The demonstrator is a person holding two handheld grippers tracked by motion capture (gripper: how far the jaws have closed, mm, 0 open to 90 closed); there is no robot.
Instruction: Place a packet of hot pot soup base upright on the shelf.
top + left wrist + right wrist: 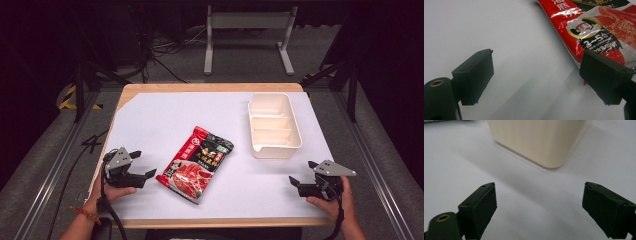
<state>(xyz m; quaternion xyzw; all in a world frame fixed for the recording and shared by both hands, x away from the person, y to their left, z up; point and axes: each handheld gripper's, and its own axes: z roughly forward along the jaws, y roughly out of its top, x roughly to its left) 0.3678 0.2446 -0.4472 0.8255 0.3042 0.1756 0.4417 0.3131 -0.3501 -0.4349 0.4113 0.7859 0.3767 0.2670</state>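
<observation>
A red and black food packet lies flat on the white-covered table, a little left of the middle of the high view. To its upper right, well apart, stands a cream tray with dividers inside. The left gripper rests at the lower left, just beside the packet's lower corner, jaws spread wide and holding nothing. The right gripper sits at the lower right, near the tray's closest corner, jaws likewise wide apart and empty.
</observation>
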